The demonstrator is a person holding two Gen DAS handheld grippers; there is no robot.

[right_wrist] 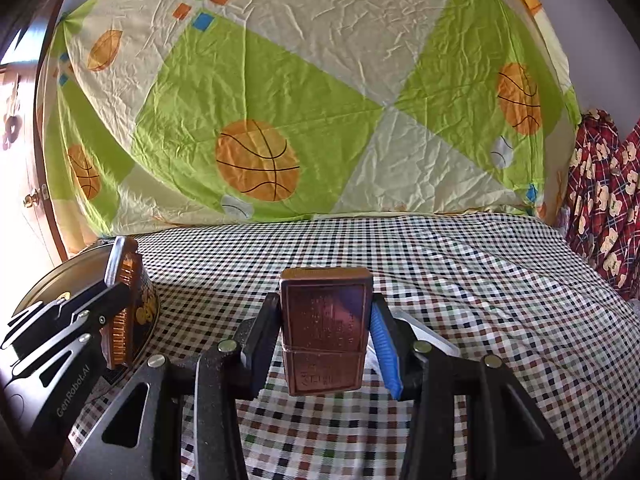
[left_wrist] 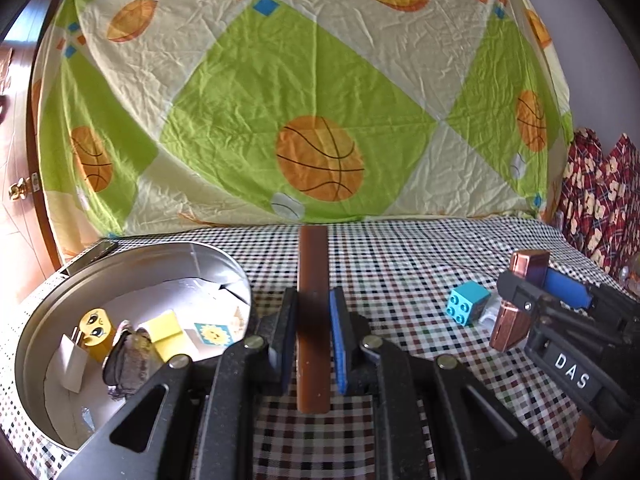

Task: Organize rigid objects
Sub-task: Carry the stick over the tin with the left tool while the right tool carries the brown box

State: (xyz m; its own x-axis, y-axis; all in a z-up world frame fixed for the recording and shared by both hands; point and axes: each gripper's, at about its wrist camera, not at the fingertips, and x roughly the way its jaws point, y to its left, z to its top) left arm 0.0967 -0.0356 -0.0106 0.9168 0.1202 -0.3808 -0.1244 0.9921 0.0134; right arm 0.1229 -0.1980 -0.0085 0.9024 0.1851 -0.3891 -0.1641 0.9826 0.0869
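Jaws clamped on brown comb (left_wrist: 313, 320), right on copper lighter (right_wrist: 325, 332)

a checked table under a basketball sheet

a checked tablecloth (left_wrist: 400, 248) covers the surface; behind it hangs a green-and-cream sheet (left_wrist: 304, 92) printed with basketballs. red plaid fabric with bears (right_wrist: 600, 184) sits at the right, a wooden door (left_wrist: 18, 184) at the left.

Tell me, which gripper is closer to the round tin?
Left. The left gripper, shut on a brown comb, is right beside the tin. The right gripper, holding a copper lighter, is farther off across the cloth.
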